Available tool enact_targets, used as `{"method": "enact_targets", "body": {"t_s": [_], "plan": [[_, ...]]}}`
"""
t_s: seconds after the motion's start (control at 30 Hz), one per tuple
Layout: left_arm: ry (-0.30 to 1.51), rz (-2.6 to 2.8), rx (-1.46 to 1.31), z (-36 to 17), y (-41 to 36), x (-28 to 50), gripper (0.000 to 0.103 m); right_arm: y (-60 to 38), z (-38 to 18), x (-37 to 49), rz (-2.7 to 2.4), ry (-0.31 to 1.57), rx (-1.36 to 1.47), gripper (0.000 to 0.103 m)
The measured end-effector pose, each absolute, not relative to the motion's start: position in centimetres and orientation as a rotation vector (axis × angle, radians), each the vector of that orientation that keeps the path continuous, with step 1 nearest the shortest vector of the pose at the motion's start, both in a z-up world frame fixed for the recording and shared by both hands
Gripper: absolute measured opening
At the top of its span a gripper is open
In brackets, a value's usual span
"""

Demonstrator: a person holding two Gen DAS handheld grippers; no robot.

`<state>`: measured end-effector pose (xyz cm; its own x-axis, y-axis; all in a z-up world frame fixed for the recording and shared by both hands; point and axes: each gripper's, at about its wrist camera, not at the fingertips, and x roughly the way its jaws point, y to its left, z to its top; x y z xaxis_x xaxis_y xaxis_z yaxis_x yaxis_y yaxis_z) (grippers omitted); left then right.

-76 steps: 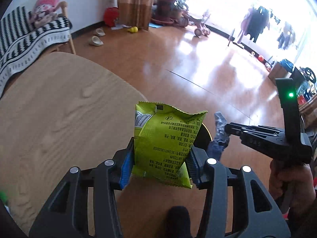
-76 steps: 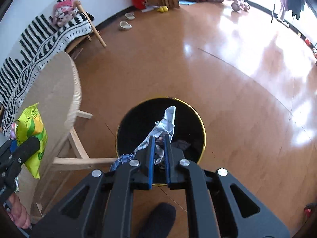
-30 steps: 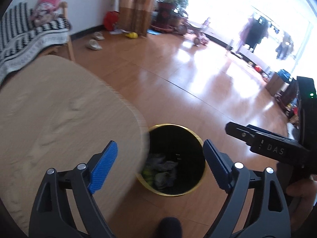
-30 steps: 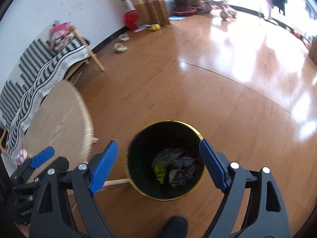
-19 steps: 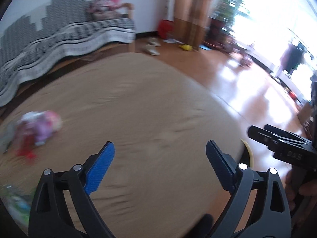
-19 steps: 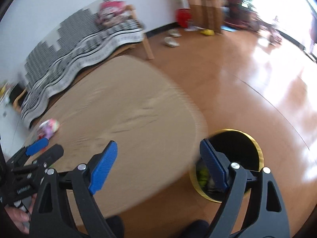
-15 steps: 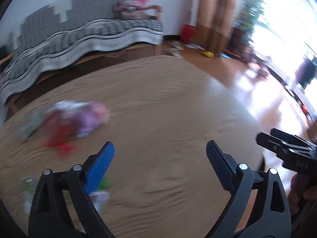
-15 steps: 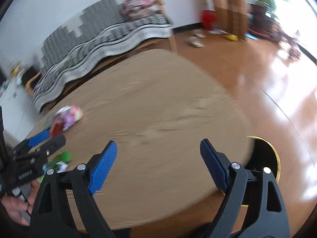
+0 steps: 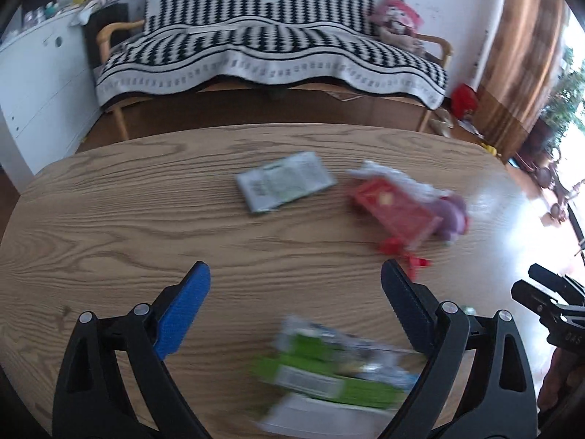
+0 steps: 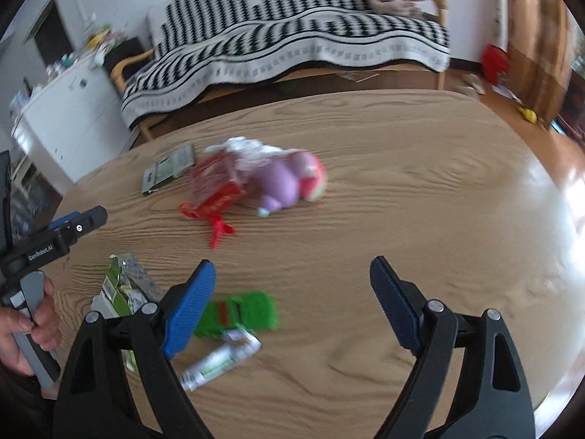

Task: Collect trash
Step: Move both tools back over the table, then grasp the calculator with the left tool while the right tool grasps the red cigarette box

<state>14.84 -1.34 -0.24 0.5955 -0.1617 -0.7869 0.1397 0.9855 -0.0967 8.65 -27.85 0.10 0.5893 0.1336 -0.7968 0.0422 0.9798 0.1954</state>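
Several pieces of trash lie on the round wooden table (image 9: pixel 109 219). A grey-white packet (image 9: pixel 285 186) sits at the far middle, with a red packet (image 9: pixel 395 208) and a purple wrapper (image 9: pixel 453 216) to its right. My left gripper (image 9: pixel 295 285) hangs open over the table, and a blurred green-and-white wrapper (image 9: pixel 329 373) lies low between its fingers, untouched. My right gripper (image 10: pixel 292 278) is open too, with nothing in it. Beside its left finger lie a green wrapper (image 10: pixel 241 314), a white-green wrapper (image 10: pixel 219 362) and a green carton (image 10: pixel 124 292). Further off lie the red packet (image 10: pixel 215 190) and purple wrapper (image 10: pixel 285 183).
A sofa with a black-and-white throw (image 9: pixel 270 44) stands behind the table, with a pink plush toy (image 9: pixel 396 14) on its right end. A white cabinet (image 9: pixel 40 84) is at the far left. Brown curtains (image 9: pixel 519 73) and wooden floor are on the right. A hand (image 10: pixel 22 325) holds the left gripper.
Both grippers let their trash fall into the black bin, opened wide, and swung left from the bin over the table. The bin has left both views and the table's trash has come in.
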Motion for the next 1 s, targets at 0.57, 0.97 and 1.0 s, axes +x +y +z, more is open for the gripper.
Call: {"method": "enact_targets", "body": {"t_s": [0.57, 0.97, 1.0], "plan": [[0.947, -0.127, 0.033, -4.0, 3.2, 19.8, 0.092, -18.3, -4.1, 23.2, 0.155, 1.032, -0.028, 0.083], [0.888, -0.214, 0.187, -3.7, 0.5, 24.7, 0.093, -19.6, -1.3, 22.0, 0.236, 0.951, 0.082, 0.059], [0.891, -0.233, 0.203, -3.8, 0.0, 25.1, 0.093, -20.5, -0.6, 21.6, 0.259, 0.948, 0.131, 0.059]]}}
